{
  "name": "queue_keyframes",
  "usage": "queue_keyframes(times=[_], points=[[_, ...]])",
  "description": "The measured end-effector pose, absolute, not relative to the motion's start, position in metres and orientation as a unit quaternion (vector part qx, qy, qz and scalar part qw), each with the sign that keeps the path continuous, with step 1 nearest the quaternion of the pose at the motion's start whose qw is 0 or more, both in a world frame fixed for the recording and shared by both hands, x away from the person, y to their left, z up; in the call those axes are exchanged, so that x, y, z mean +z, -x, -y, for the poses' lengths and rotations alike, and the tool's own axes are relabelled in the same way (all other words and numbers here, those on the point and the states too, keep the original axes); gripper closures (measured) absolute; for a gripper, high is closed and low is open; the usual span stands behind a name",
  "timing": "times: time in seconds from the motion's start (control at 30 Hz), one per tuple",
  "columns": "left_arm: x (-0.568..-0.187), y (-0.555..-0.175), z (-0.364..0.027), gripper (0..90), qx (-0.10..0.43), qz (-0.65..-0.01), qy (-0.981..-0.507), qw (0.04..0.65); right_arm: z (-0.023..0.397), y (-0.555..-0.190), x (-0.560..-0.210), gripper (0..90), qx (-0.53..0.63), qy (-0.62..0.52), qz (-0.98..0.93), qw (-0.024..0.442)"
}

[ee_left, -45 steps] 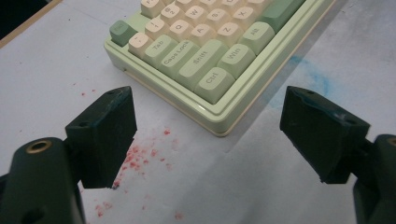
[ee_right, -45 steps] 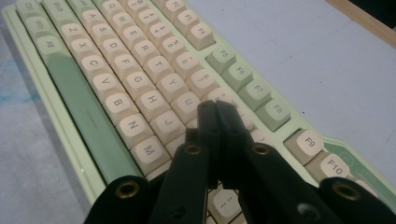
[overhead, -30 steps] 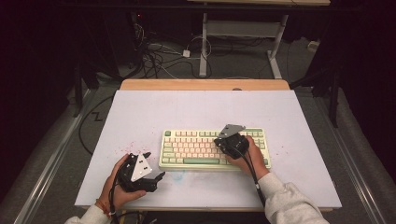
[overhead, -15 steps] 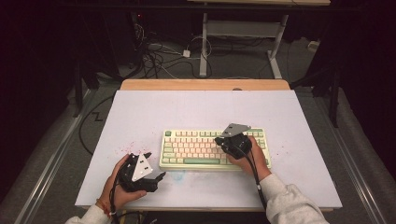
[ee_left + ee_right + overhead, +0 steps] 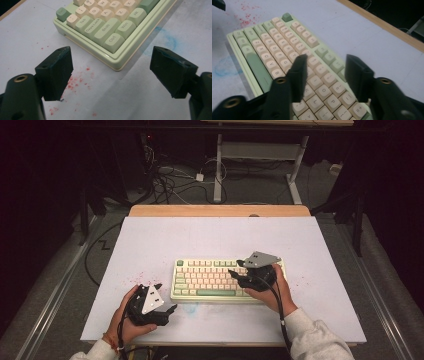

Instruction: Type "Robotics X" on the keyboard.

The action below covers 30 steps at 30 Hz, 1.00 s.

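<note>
A pale green keyboard (image 5: 210, 280) with cream keys lies on the white table, also seen as the keyboard (image 5: 105, 27) and the keyboard (image 5: 287, 57). My right gripper (image 5: 235, 268) hovers over its right half, pointing left; its jaws have just been opening and hold nothing. In the right gripper view the right gripper (image 5: 325, 75) stands open above the letter keys. My left gripper (image 5: 162, 297) rests on the table just left of the keyboard's near left corner. The left gripper (image 5: 112, 72) is wide open with bare table between its jaws.
The white table top (image 5: 210, 240) carries red specks (image 5: 75, 81) near the left gripper and a faint blue smear (image 5: 165, 37) in front of the keyboard. A wooden edge (image 5: 220, 211) runs along the back. Cables and desk legs (image 5: 217, 165) lie on the floor beyond.
The right gripper has lifted slightly off the keys and its jaws have parted. The left hand and gripper have stayed where they were.
</note>
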<state>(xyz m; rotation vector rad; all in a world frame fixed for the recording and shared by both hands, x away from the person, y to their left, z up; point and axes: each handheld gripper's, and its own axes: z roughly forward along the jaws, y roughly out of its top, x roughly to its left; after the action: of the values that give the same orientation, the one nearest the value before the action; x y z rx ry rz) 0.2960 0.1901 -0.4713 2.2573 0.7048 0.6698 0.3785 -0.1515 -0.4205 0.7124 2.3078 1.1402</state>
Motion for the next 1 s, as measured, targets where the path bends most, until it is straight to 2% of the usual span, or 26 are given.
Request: queue_keyframes(times=[0.2,0.5,0.67,0.83,1.0], points=[[-0.471,-0.296,-0.19,17.5,0.258,-0.27,-0.865,0.334,0.158,-0.367,-0.412,32.1,0.433,-0.256,-0.824,0.26],[-0.466,-0.296,-0.191,20.3,0.257,-0.279,-0.856,0.35,0.175,-0.35,-0.408,24.8,0.451,-0.263,-0.805,0.281],[-0.457,-0.295,-0.191,26.7,0.254,-0.287,-0.845,0.374,0.186,-0.337,-0.407,21.9,0.45,-0.26,-0.802,0.294],[-0.448,-0.299,-0.193,43.3,0.238,-0.301,-0.841,0.381,0.2,-0.322,-0.411,21.6,0.452,-0.264,-0.798,0.3],[-0.439,-0.309,-0.193,74.4,0.192,-0.316,-0.844,0.388,0.212,-0.31,-0.414,21.7,0.451,-0.265,-0.795,0.307]])
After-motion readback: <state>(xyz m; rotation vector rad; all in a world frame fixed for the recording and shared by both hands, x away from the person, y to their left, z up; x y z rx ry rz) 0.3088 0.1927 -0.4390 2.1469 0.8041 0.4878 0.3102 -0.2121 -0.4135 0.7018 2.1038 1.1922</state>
